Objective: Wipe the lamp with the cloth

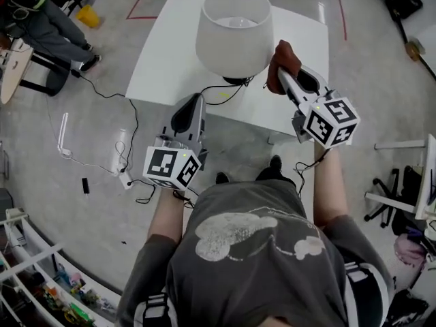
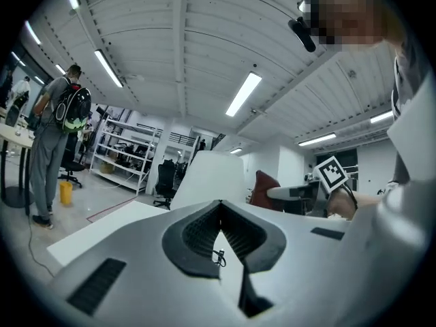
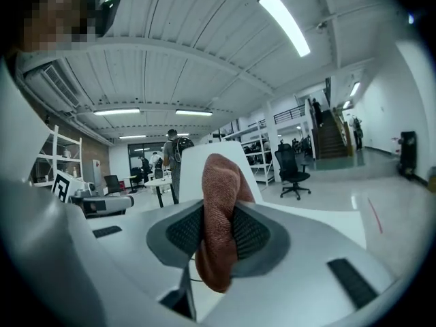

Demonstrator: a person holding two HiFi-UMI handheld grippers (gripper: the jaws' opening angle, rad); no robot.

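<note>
While the right gripper (image 1: 287, 73) pinches the cloth (image 1: 283, 56) at three o'clock of the lamp (image 1: 235, 33), ready to wipe, the left gripper (image 1: 193, 107) hangs closed and empty at seven.

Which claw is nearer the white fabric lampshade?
Right. The right claw, shut on the reddish-brown cloth, is right beside the white fabric lampshade; the left claw hangs back near the white table front edge.

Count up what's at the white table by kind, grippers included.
lamp: 1
cloth: 1, clamped in the right gripper
grippers: 2, the left gripper shut on nothing, and the right gripper
table: 1
Total: 5
</note>
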